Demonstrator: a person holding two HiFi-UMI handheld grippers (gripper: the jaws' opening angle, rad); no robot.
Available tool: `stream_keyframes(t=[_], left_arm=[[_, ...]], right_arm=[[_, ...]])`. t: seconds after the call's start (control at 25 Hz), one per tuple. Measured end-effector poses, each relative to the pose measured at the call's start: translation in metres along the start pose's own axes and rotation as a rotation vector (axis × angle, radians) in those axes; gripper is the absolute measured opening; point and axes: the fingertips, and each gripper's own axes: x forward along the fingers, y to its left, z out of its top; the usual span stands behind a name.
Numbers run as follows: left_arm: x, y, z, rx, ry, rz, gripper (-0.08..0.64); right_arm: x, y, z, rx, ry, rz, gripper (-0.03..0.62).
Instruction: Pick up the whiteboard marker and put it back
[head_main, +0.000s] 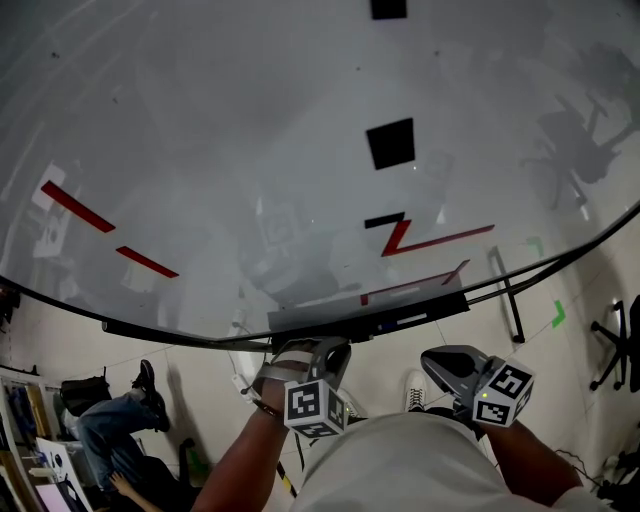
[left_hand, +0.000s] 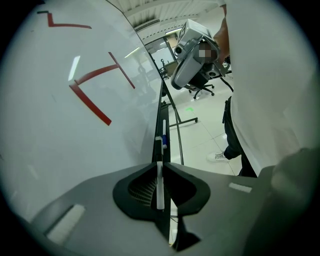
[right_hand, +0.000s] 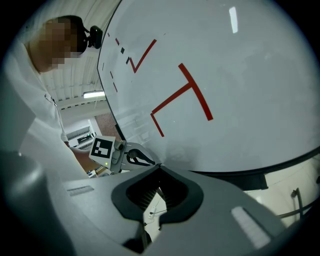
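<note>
While the left gripper (left_hand: 160, 164) and right gripper (right_hand: 159, 166) were both clenched on nothing, the marker (left_hand: 163, 141) lay in the tray (left_hand: 159, 115), left tips at its near end. Either not yet lifted or already returned; undetermined.

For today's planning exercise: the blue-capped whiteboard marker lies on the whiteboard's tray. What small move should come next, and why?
Probably open the left gripper. Its jaws meet at the tips, and it points along the tray, where the blue-capped whiteboard marker lies ahead of it, untouched. Shut jaws could not straddle the marker, so opening them looks like the sensible step before closing in.
</note>
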Motion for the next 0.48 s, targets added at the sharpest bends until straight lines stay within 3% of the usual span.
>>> stream_keyframes(t=[0.48], left_arm=[[0.027,-0.002,-0.009,0.005,0.037,-0.033,0.054]], right_arm=[[-0.002,-0.007,-0.002,0.015,-0.005,-0.021,0.002]])
